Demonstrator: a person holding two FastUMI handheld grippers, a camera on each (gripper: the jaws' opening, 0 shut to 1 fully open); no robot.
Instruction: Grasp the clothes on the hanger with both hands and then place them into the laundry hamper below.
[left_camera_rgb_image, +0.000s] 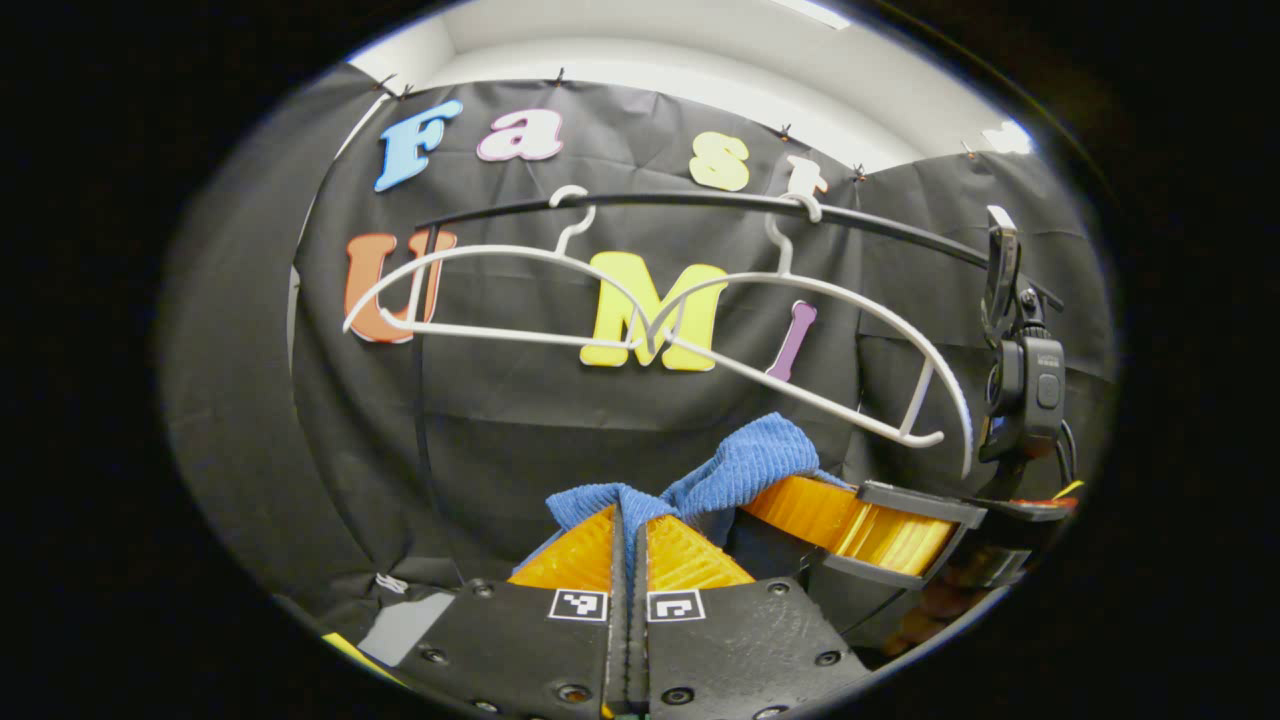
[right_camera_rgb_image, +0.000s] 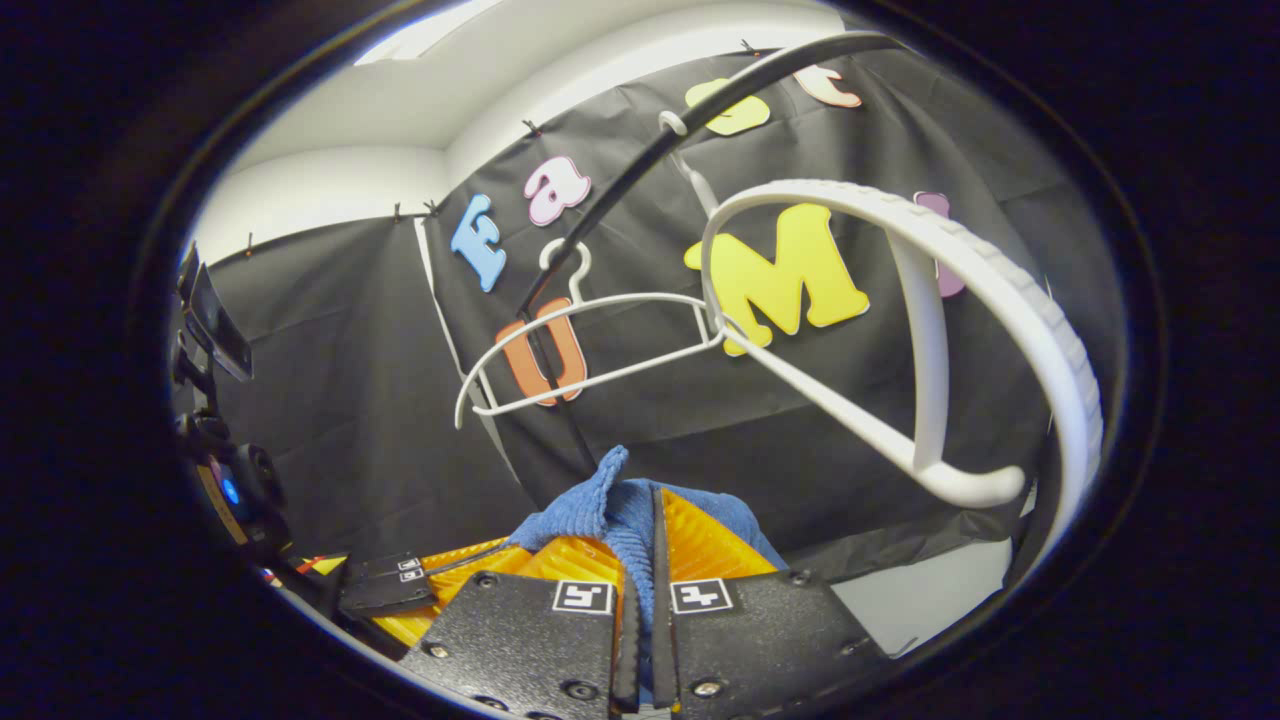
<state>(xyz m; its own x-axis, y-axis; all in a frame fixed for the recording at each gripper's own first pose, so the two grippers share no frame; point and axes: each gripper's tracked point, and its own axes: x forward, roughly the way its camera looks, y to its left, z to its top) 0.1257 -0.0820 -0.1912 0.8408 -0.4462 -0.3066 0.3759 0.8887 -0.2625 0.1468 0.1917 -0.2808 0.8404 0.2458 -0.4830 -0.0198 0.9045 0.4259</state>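
Note:
A blue towel-like garment is off the hangers and bunched between both grippers, below the rail. In the left gripper view, my left gripper is shut on a fold of it, and the right gripper comes in from the right with its fingers in the same cloth. In the right gripper view, my right gripper is shut on the blue garment, and the left gripper lies low at the left beside it. Most of the cloth is hidden under the fingers.
Two bare white hangers hang from a black rail in front of the black cloth wall. The nearer hanger swings close above my right gripper, the other hanger farther back on the rail.

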